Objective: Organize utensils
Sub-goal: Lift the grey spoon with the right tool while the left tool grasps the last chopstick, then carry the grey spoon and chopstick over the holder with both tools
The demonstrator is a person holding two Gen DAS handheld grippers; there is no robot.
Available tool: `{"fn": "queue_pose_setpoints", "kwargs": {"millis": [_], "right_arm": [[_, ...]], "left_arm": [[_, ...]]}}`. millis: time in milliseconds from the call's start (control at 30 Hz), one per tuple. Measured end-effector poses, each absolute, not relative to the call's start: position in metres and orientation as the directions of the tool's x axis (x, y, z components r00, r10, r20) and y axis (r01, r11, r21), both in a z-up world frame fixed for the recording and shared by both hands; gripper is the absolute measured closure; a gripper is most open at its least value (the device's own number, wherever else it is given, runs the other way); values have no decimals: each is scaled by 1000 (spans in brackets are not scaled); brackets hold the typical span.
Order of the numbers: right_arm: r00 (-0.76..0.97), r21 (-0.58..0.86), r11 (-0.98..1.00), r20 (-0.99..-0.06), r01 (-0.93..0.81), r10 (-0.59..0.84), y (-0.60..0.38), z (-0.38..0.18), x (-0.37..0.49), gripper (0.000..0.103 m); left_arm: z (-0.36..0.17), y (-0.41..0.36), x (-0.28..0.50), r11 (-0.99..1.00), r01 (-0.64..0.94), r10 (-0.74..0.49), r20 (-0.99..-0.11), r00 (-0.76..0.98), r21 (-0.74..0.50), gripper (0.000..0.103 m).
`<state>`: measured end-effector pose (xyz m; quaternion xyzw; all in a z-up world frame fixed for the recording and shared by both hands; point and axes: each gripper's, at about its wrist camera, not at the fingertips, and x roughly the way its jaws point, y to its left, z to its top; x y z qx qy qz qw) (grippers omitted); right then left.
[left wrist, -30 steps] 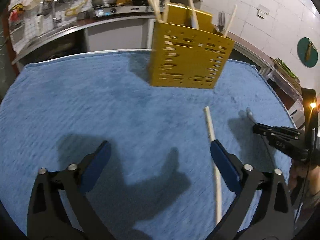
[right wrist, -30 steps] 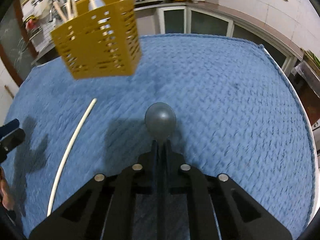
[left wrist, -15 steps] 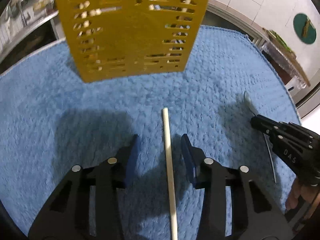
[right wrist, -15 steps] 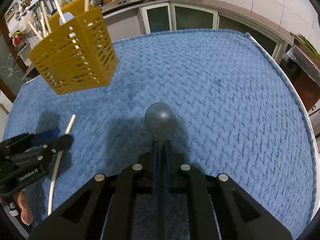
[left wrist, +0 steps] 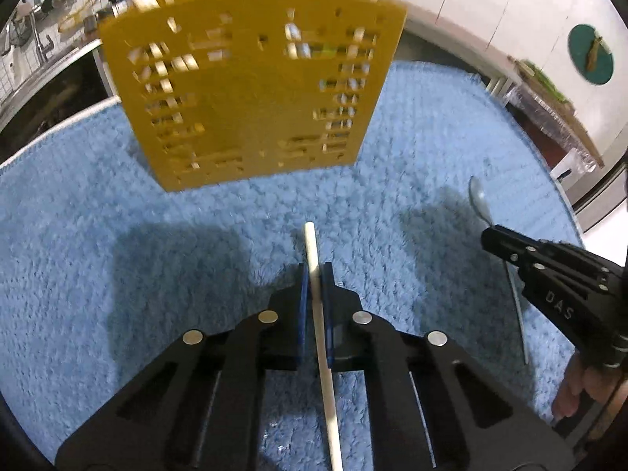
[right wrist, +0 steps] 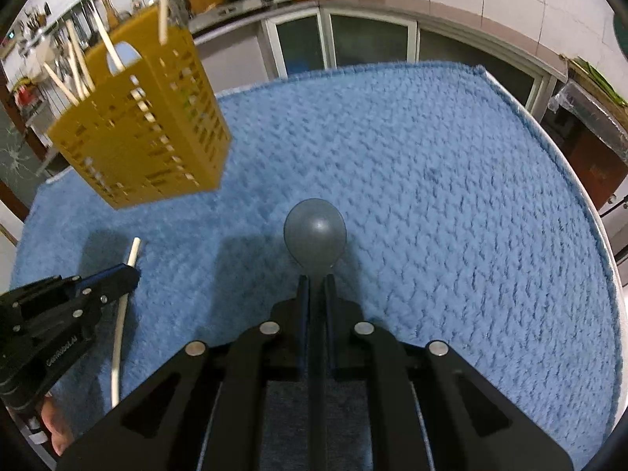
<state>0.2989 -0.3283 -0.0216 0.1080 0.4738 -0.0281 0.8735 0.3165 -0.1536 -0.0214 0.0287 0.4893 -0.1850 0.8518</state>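
Observation:
A yellow slotted utensil holder [left wrist: 251, 94] stands on the blue towel [left wrist: 98, 235], holding several chopsticks and a fork; it also shows in the right wrist view [right wrist: 145, 133]. My left gripper [left wrist: 314, 274] is shut on a white chopstick [left wrist: 314, 251] that points toward the holder. The same gripper [right wrist: 125, 274] and chopstick [right wrist: 131, 253] show in the right wrist view. My right gripper [right wrist: 316, 278] is shut on a grey spoon [right wrist: 315, 231], bowl forward, above the towel. In the left wrist view the right gripper [left wrist: 490, 235] holds the spoon [left wrist: 479, 198] at the right.
The blue towel [right wrist: 451, 196] covers the round table. Kitchen counters with a stove, pots and cabinets [right wrist: 353, 43] lie behind. A shelf [left wrist: 549, 110] stands past the table's right edge.
My left gripper moved forward toward the holder and closed around the white chopstick. The right gripper kept holding the spoon and shifted little.

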Motion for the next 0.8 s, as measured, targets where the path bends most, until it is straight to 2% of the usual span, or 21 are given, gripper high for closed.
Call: {"fn": "queue_pose_setpoints", "kwargs": {"millis": [167, 300, 433, 600, 800], "right_arm": [[642, 265, 958, -755, 112, 134, -328, -3, 291, 95], [697, 294, 953, -699, 78, 159, -323, 12, 289, 95], [768, 351, 936, -602, 7, 220, -318, 29, 286, 95], [866, 341, 938, -446, -68, 225, -307, 56, 288, 95], [942, 350, 924, -230, -153, 243, -298, 94, 302, 95]], "left_arm": [[14, -137, 303, 934, 343, -300, -745, 596, -101, 99], [46, -116, 301, 927, 343, -353, -671, 652, -154, 99], [75, -93, 304, 917, 344, -394, -598, 698, -203, 99], [109, -74, 307, 914, 337, -405, -474, 782, -224, 99], [157, -65, 308, 907, 356, -408, -260, 875, -226, 99]]}}
